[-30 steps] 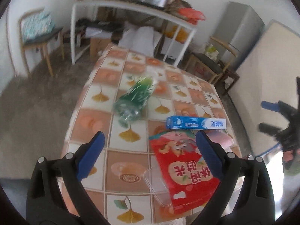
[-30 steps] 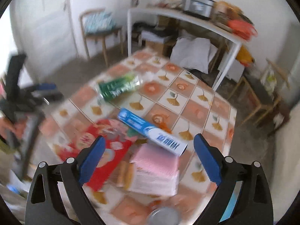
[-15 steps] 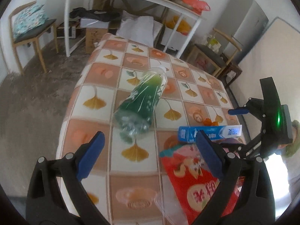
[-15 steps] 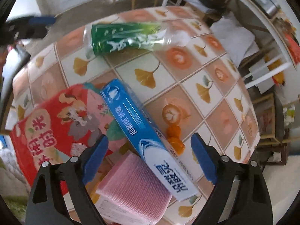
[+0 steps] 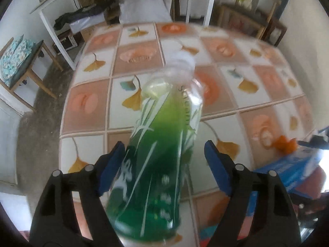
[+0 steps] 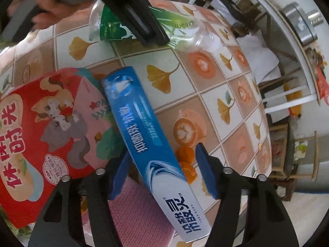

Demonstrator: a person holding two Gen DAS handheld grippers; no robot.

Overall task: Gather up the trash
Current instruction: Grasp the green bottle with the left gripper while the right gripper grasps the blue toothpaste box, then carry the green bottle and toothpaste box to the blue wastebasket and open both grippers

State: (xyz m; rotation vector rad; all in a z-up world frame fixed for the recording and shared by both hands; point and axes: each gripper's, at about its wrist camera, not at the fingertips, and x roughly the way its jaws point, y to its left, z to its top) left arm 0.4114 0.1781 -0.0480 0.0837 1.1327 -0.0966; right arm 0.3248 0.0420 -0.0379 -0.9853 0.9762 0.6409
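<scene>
A green plastic bottle (image 5: pixel 160 144) lies on the tiled table, cap pointing away; it also shows in the right wrist view (image 6: pixel 181 26). My left gripper (image 5: pixel 164 170) is open with the bottle between its fingers, which do not press it. A blue toothpaste box (image 6: pixel 148 131) lies slantwise on the table, partly over a red snack bag (image 6: pixel 47 123). My right gripper (image 6: pixel 162 175) is open and straddles the box's lower half. Orange peel pieces (image 6: pixel 186 160) lie just right of the box.
A pink-topped packet (image 6: pixel 139 212) lies under the box near the table's front edge. The tiled table (image 5: pixel 226 47) runs away towards a white shelf frame (image 5: pixel 53 33) and a chair (image 5: pixel 22 61) on the left.
Both grippers have moved down and forward. The left one now has the bottle between its fingers; the right one has come over the toothpaste box.
</scene>
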